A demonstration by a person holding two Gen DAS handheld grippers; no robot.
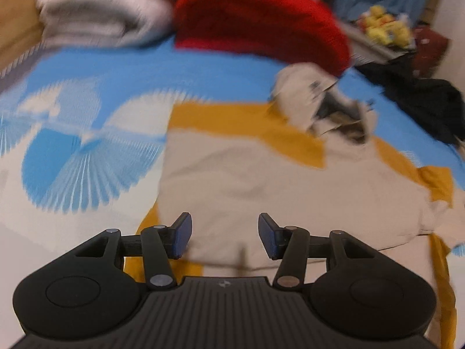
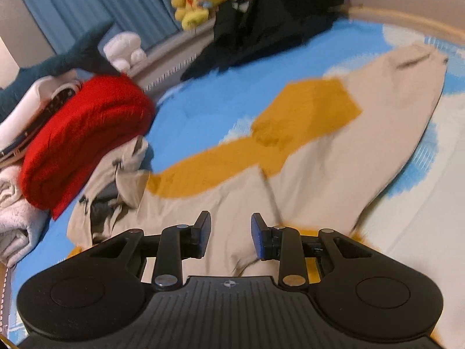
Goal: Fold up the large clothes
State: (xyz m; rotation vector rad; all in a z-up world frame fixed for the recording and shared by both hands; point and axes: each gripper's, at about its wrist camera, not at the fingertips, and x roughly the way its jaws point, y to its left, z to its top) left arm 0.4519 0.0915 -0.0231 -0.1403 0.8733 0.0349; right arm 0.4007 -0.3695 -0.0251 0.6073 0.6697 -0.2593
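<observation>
A large beige and mustard-yellow jacket (image 1: 261,174) lies spread on the blue and white bedsheet (image 1: 87,87). Its hood (image 1: 322,101) bunches at the far end near a red garment. My left gripper (image 1: 225,234) is open and empty, hovering just above the jacket's near beige part. In the right wrist view the same jacket (image 2: 334,157) stretches away, one beige sleeve (image 2: 407,87) reaching to the far right. My right gripper (image 2: 231,234) is open and empty over the beige body. Both views are blurred.
A folded red garment (image 1: 261,20) and a whitish folded pile (image 1: 96,11) sit at the bed's far side; both show in the right wrist view, red (image 2: 84,136). Black clothes (image 2: 261,23), yellow plush toys (image 2: 197,0) and blue curtains (image 2: 87,8) lie beyond.
</observation>
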